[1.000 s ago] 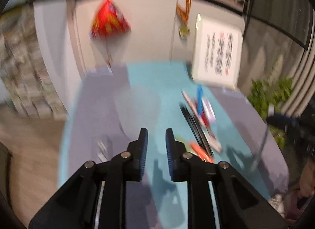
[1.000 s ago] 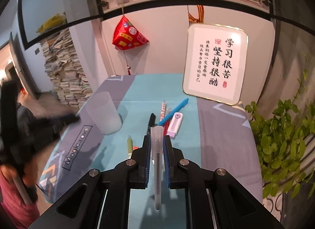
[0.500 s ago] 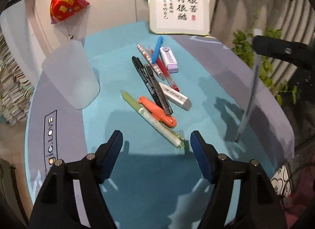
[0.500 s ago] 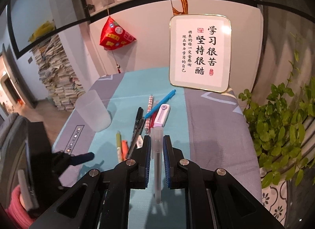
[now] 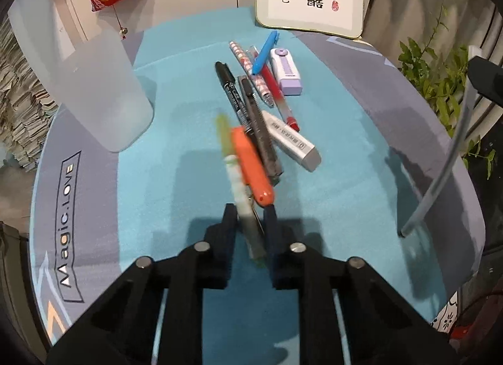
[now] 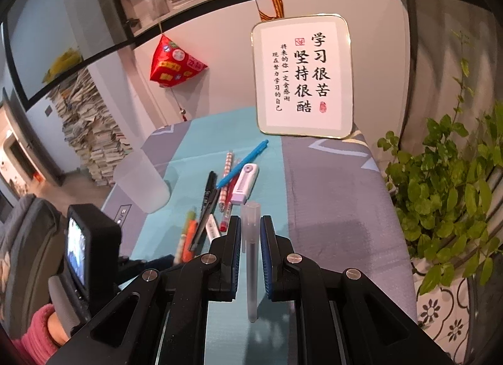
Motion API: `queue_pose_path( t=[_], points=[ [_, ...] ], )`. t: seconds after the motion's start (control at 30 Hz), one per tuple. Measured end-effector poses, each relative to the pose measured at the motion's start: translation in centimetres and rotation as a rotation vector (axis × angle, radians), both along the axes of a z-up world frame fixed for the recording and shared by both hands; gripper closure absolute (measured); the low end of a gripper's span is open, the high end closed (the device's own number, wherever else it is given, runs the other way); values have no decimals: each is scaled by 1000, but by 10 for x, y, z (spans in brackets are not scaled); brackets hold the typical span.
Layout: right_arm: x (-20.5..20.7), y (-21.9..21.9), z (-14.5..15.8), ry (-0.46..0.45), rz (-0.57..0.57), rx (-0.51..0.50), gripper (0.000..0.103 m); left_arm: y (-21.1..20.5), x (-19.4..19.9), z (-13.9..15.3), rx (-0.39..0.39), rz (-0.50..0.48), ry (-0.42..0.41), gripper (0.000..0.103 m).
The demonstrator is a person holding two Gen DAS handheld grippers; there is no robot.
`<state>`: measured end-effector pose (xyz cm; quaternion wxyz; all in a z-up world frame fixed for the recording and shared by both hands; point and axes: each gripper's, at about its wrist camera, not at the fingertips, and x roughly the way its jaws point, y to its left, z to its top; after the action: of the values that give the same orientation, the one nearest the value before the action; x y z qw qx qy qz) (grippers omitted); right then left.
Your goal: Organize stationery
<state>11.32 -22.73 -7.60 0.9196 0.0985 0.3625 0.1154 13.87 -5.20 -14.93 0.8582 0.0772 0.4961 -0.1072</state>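
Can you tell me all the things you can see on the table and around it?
Frosted plastic cup: 1, cloudy white, left side of the mat.
Black markers: 2, side by side, middle of the pile.
Green-and-white pen: 1, blurred, between the left gripper's fingers.
Orange pen: 1, beside the green one.
White eraser: 1, right of the markers.
Red pen: 1, mid-pile.
Patterned pen: 1, pink check.
Blue pen: 1, far end.
Lilac correction tape: 1, right of the blue pen.
Clear pen: 1, in the right gripper.
Calligraphy plaque: 1, white, gold rim, against the wall.
Red ornament: 1, hanging.
Plant: green, right.
Left gripper: black.
Right gripper: black.
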Motion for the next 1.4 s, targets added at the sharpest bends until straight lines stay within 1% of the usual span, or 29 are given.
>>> queue_pose_path(
  t=[0.1,0.13,0.23,0.47,0.57,0.7,1.03,1.2,1.4],
  points=[
    [-1,0,0,-4,5,0,90,9,-7,4,-27,1,8,92],
    [-1,0,1,-6,6,-1,90,13,-10,8,-35,0,0,93],
    [-2,2,3,-9,9,-4,90,24,-21,25,-42,4,-58,93],
    [-5,18,7,-14,36,-23,90,49,-36,70,-94,39,-201,95],
    [-9,25,9,-21,46,-37,90,52,-37,80,-107,40,-242,95],
    [-12,30,12,-25,49,-50,90,56,-38,85,-128,35,-259,95],
    [-15,40,15,-30,58,-67,90,68,-42,108,-129,41,-334,95],
    [-15,40,15,-30,57,-65,90,75,-35,124,-123,56,-378,95],
    [-16,48,23,-54,63,-78,90,84,-20,147,-124,82,-430,95]
  ],
)
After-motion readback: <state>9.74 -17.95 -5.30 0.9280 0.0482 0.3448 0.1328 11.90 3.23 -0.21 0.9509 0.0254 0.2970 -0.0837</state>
